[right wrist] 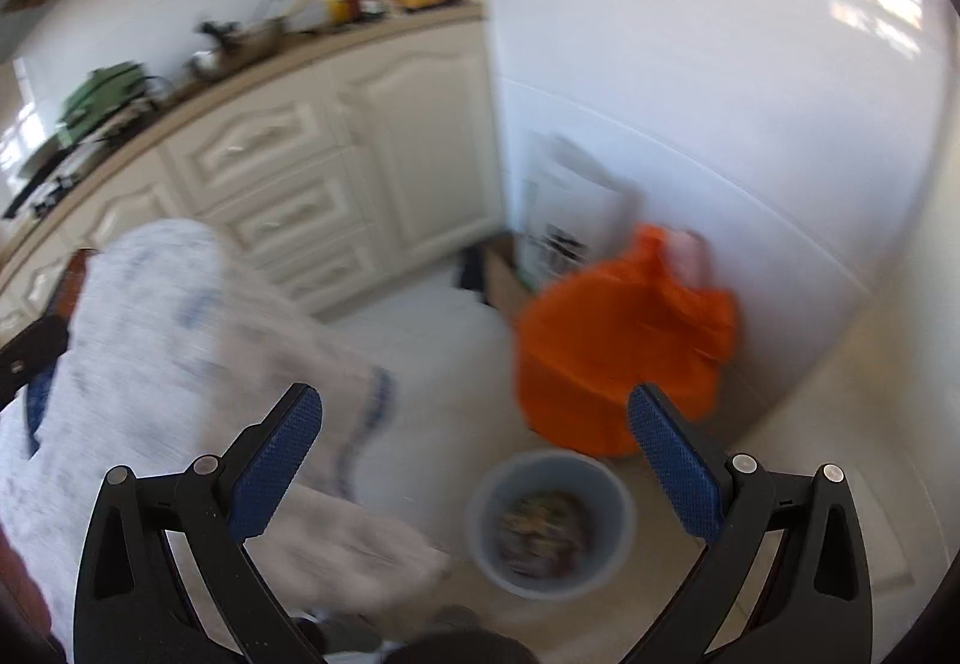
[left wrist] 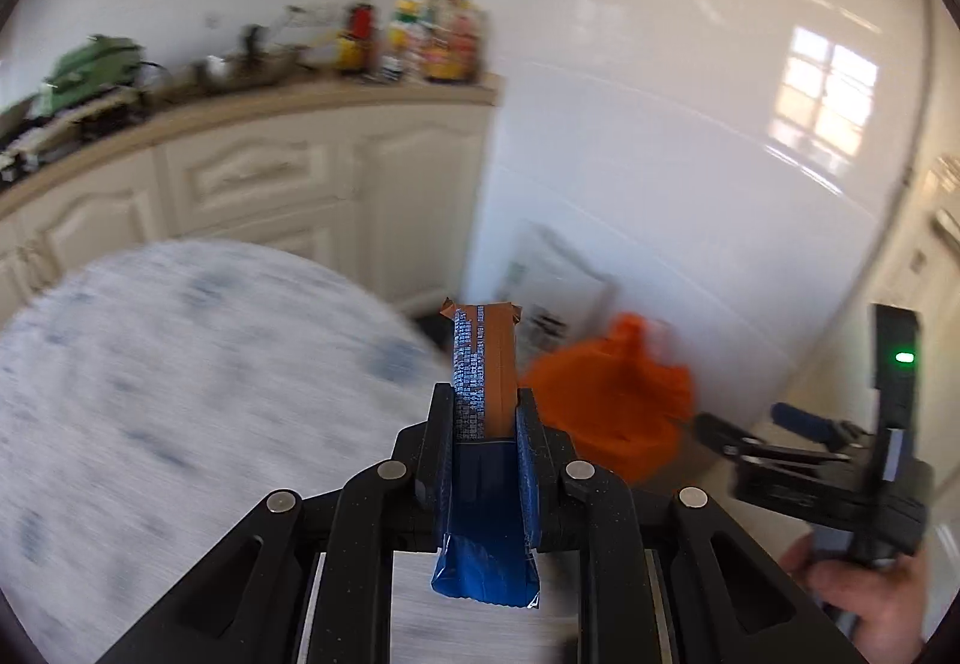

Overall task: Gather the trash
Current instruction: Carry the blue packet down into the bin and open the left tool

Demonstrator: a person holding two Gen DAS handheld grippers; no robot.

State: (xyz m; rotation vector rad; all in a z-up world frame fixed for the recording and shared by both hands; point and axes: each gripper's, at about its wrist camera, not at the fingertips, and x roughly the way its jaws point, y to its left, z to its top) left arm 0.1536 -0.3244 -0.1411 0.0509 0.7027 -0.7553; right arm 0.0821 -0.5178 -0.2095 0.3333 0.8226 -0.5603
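No legible text anywhere.
Fine print on wrapper (left wrist: 483,364) too small and blurred to read; dark printing on white paper (right wrist: 570,208) against wall smeared; labels on counter bottles (left wrist: 420,40) unreadable.

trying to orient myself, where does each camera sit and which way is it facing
Left wrist: sits on the left tool, facing the kitchen corner; its fingers clamp a blue and brown snack wrapper; the right tool and hand show.
Right wrist: sits on the open right tool, looking down at a grey round bin.
Both show the orange bag and patterned tablecloth.
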